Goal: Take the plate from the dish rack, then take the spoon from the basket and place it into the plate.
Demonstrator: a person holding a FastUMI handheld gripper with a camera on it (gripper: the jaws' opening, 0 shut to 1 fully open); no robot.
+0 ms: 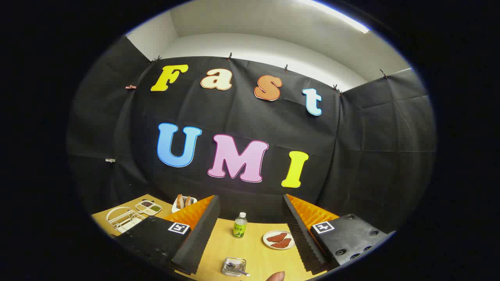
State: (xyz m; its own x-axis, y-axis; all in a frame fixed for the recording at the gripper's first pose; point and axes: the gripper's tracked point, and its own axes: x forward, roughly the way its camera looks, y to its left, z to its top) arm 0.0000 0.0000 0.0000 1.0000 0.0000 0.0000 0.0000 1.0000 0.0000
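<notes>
gripper view: tongs (250, 230) spread wide above counter (254, 249); bottle (240, 225) and meat dish (279, 239) between fingers, dish rack (124, 217) beyond the left finger; basket (234, 266) holds spoon (238, 268), handle toward a fingertip (277, 276).

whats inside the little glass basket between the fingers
The basket holds a spoon, handle poking over its rim. The glass glare hides anything beneath it. The open gripper hangs above the table.

Bright ceiling strip, heavy fisheye warping
</notes>
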